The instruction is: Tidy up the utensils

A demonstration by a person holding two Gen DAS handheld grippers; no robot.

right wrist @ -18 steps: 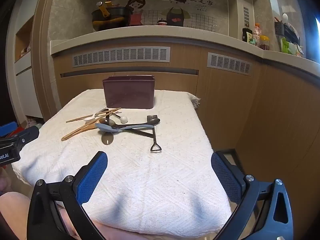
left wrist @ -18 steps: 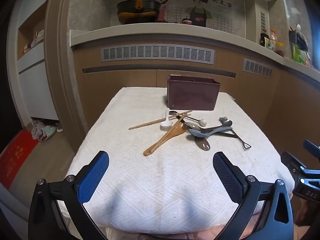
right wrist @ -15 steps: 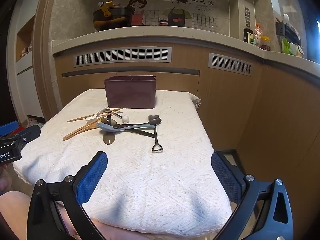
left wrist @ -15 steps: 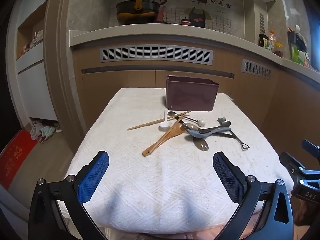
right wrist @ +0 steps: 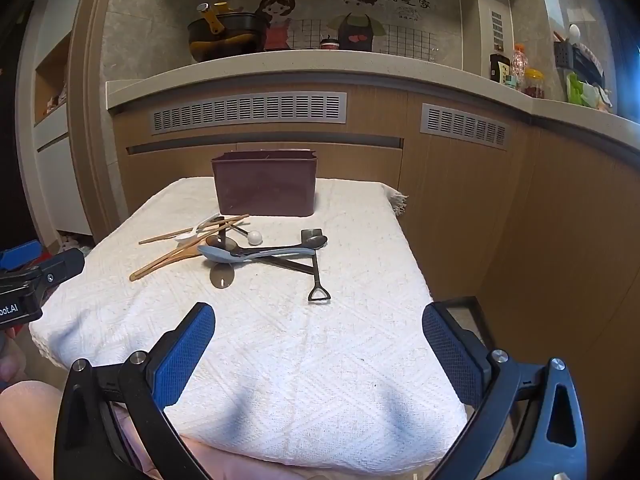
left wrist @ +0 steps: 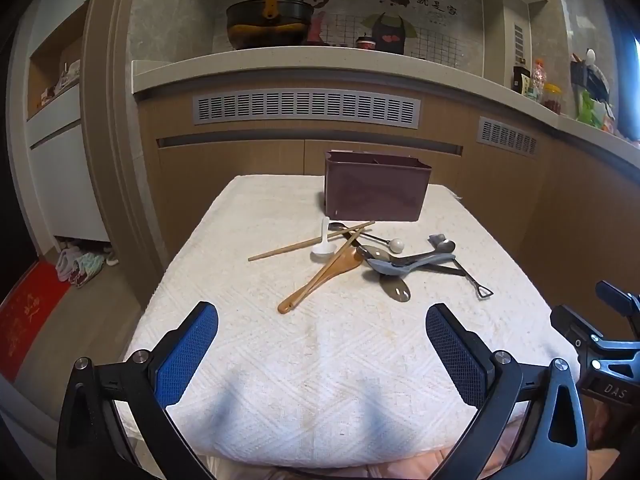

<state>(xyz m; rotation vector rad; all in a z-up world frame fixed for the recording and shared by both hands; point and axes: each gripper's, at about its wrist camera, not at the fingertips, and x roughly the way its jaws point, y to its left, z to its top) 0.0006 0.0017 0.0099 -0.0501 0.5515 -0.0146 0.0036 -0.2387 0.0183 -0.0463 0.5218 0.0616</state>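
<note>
A pile of utensils lies mid-table on a white cloth (left wrist: 320, 380): a wooden spoon (left wrist: 320, 278) and chopsticks (left wrist: 308, 242), a small white spoon (left wrist: 323, 246), a grey spoon (left wrist: 408, 265), metal spoons and a black shovel-handled spoon (left wrist: 474, 282). A maroon holder box (left wrist: 376, 192) stands behind them; it also shows in the right wrist view (right wrist: 264, 184). My left gripper (left wrist: 322, 344) is open and empty over the near cloth. My right gripper (right wrist: 318, 344) is open and empty, short of the shovel-handled spoon (right wrist: 318, 280).
A wooden counter with vent grilles (left wrist: 306, 106) runs behind the table. A pot (left wrist: 268, 22) and jars stand on its top. The cloth's right edge (right wrist: 416, 264) drops to the floor. Each gripper shows at the edge of the other's view.
Both grippers have drifted slightly; the utensils and box sit a little higher and closer in view. Nothing was grasped.
</note>
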